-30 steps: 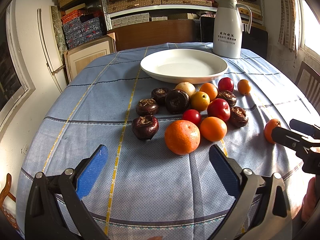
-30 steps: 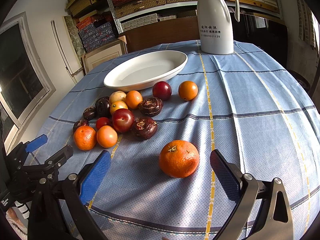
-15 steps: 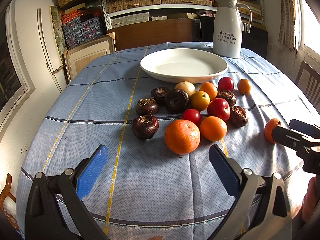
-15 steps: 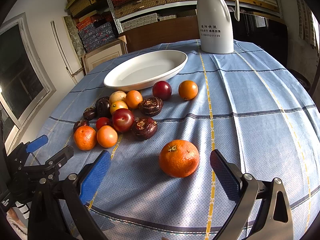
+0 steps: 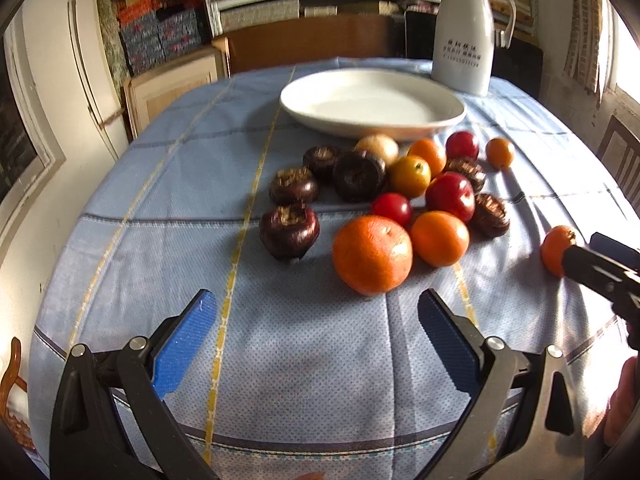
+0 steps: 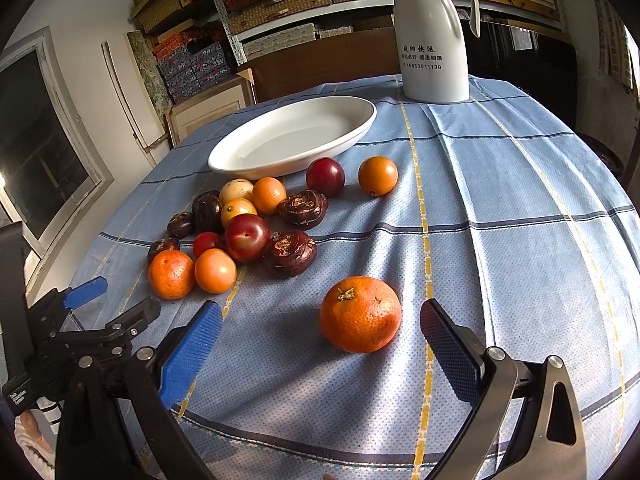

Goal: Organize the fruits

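Observation:
A cluster of fruits lies on the blue cloth: oranges, red plums, dark purple water chestnuts. In the left wrist view my left gripper is open and empty, just short of a large orange and a dark chestnut. An empty white oval plate sits behind the cluster. In the right wrist view my right gripper is open, with a lone large orange just ahead of its fingers. The plate and the cluster lie farther left.
A white thermos jug stands at the table's back, right of the plate. A small orange lies apart near the plate. The left gripper shows at the lower left in the right wrist view. Shelves and boxes stand behind the table.
The left gripper has moved slightly forward and closer to the fruit cluster. The right gripper and the fruits have hardly moved.

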A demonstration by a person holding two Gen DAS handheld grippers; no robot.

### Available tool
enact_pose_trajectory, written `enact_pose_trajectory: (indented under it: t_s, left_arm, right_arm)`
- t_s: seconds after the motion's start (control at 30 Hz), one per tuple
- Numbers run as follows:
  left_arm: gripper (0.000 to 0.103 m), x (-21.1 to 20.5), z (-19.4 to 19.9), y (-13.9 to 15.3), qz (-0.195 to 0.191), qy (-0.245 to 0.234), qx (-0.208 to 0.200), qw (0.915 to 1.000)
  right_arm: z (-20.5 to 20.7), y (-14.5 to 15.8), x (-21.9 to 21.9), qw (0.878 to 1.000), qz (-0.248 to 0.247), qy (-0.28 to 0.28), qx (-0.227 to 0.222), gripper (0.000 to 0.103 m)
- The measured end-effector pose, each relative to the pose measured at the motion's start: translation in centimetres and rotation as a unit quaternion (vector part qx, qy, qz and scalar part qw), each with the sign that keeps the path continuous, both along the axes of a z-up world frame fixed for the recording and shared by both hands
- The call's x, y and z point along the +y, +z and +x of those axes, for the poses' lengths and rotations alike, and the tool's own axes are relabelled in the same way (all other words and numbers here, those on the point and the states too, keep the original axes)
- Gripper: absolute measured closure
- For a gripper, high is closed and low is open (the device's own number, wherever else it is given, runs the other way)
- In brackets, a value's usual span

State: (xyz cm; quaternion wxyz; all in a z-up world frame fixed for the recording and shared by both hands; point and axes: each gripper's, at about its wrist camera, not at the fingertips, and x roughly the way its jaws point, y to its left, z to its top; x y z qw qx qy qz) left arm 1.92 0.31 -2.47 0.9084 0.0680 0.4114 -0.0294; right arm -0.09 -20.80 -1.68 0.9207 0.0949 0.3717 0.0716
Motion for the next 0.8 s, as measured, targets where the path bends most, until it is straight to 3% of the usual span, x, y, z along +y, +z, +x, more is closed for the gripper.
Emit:
enact_pose_trajectory:
  t_s: [0.27,0.33,0.53,0.67,0.8]
  left_arm:
    - [0.004,1.4,2.1,-2.1,-0.034,0.004,0.090,0.9953]
    - [0.004,1.4,2.0,-2.1,-0.033,0.002,0.091,0.9953]
    - [0.004,1.5,1.4,-2.2,-0.031,-0.002,0.079,0.9964]
    - [0.004,1.7,1.5,-2.1,-0.032,-0.002,0.079,0.9964]
    - [0.004,1.6,1.6,-2.1,-0.031,-0.001,0.079,0.9964]
  right_arm:
    - [0.1,-1.5,-0.7,0.998,0.030,0.018,0.048,0.003]
    - [0.0,-1.6,-1.1,0.998,0.026,0.017,0.055,0.003]
    - [-0.4,-2.0,-1.5,0.994,-0.068,0.020,0.084,0.003]
    - [0.2,-2.3,-0.9,0.985,-0.133,0.045,0.104,0.003]
    - [-0.1,-2.3,0.2,0.983,-0.133,0.079,0.098,0.003]
